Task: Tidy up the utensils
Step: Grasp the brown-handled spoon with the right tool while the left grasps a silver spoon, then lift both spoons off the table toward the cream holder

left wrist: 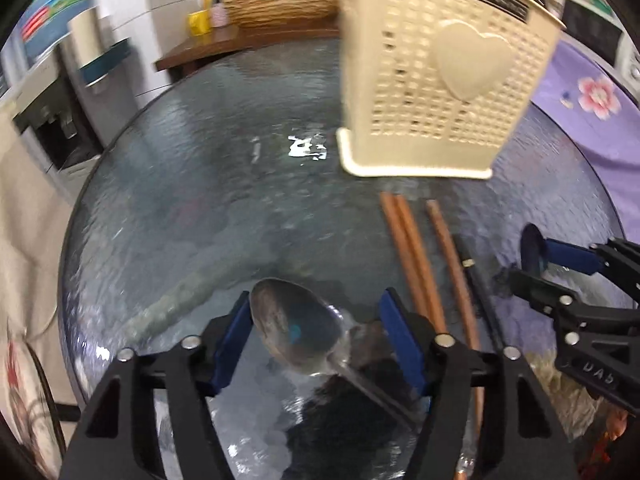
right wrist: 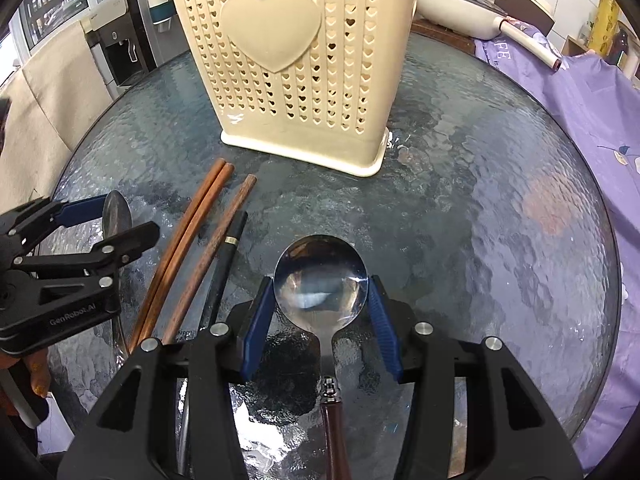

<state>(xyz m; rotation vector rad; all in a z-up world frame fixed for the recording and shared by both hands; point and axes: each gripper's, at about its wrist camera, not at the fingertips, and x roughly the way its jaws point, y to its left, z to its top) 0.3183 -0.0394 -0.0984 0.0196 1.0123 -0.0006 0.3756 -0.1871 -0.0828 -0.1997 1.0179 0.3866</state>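
Note:
A cream perforated utensil holder (left wrist: 440, 76) with a heart on its front stands at the back of the round glass table (left wrist: 200, 184); it also shows in the right wrist view (right wrist: 296, 64). My left gripper (left wrist: 316, 328) is open around the bowl of a steel spoon (left wrist: 296, 328) lying on the glass. My right gripper (right wrist: 320, 316) is open around the bowl of a round spoon (right wrist: 320, 280) with a dark brown handle. Three brown chopsticks (right wrist: 192, 248) and one black chopstick (right wrist: 228, 252) lie between the two grippers.
A purple floral cloth (right wrist: 580, 112) covers the area right of the table. A wicker basket (left wrist: 280, 0) and bottles sit on a wooden counter behind. A white pan (right wrist: 480, 4) sits at the back right. A water dispenser (right wrist: 116, 48) stands at the left.

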